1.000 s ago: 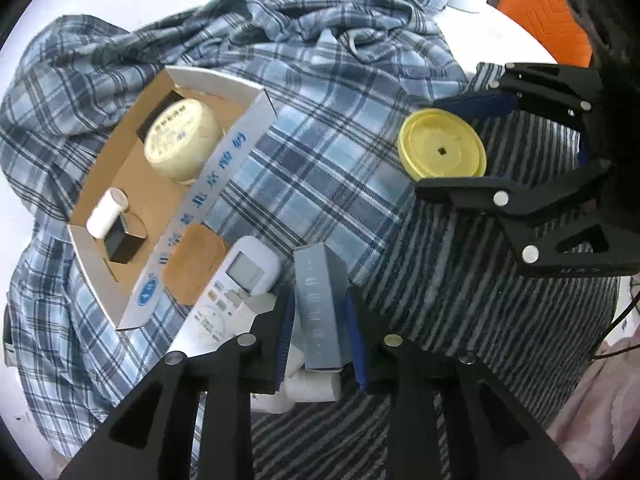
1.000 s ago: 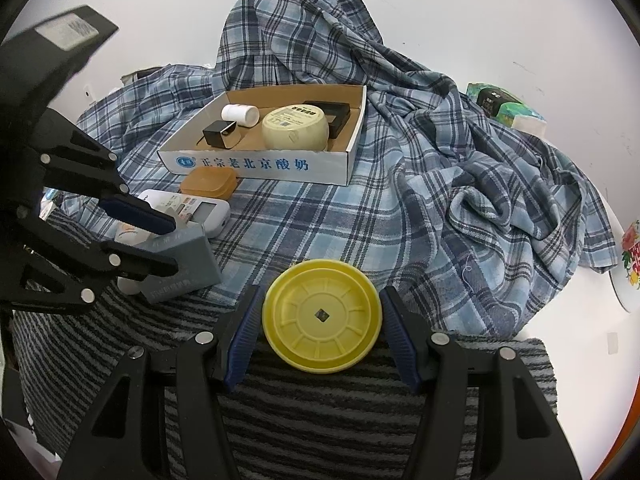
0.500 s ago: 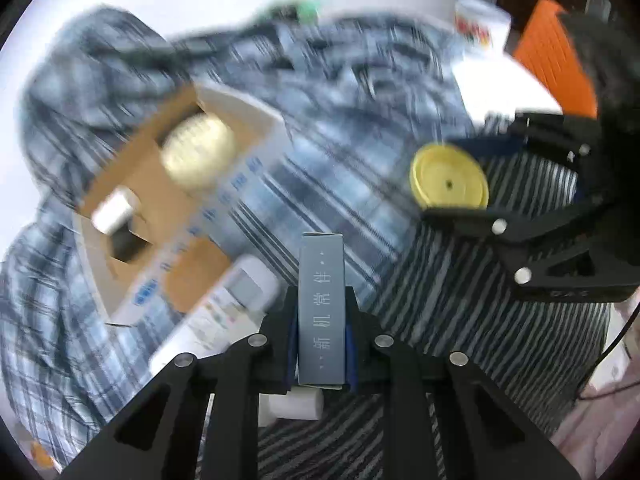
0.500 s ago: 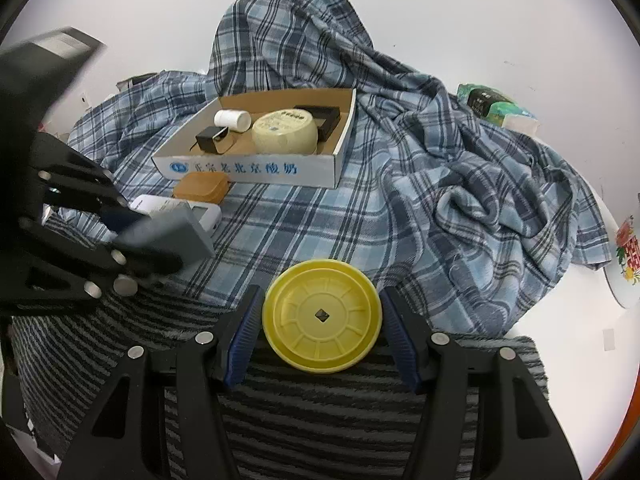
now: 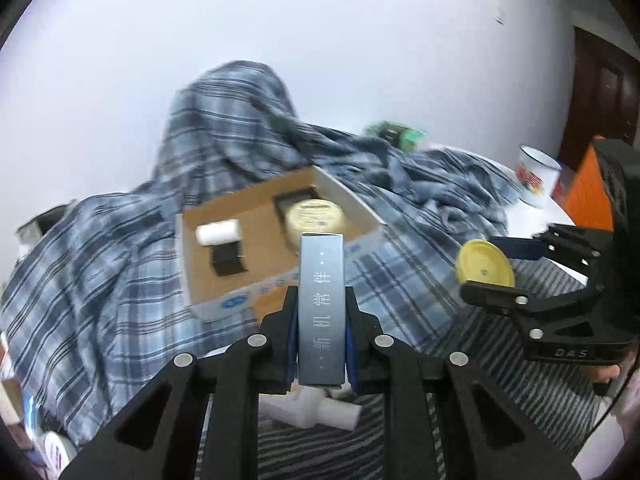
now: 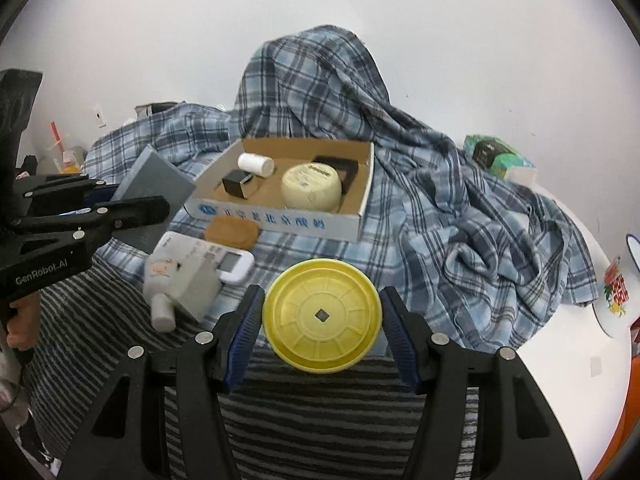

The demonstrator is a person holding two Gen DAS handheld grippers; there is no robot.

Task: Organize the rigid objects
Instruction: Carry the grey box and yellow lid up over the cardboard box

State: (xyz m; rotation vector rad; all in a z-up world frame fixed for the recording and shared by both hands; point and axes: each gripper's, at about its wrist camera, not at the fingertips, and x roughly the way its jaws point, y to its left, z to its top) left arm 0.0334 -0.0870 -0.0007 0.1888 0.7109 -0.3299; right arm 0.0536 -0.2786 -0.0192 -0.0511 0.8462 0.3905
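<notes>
My left gripper (image 5: 320,336) is shut on a grey box (image 5: 322,308) with white characters and holds it up in the air in front of the cardboard tray (image 5: 224,304). In the right wrist view the grey box (image 6: 154,184) is at the left, beside the tray (image 6: 280,222). The tray holds a cream round tub (image 6: 311,190), a white cylinder (image 6: 256,164) and a black block (image 6: 236,184). My right gripper (image 6: 322,326) is shut on a yellow round lid (image 6: 322,316), which also shows in the left wrist view (image 5: 485,268).
A white remote (image 6: 200,258), a tan oval case (image 6: 232,232) and a white fitting (image 6: 182,288) lie in front of the tray on a plaid shirt (image 6: 460,216). A striped cloth (image 6: 320,420) is below. A flowered enamel mug (image 5: 536,176) stands far right.
My left gripper closed on the grey box, lifted it off the cloth and tilted up toward the tray. The right gripper rose slightly, lid between its fingers throughout.
</notes>
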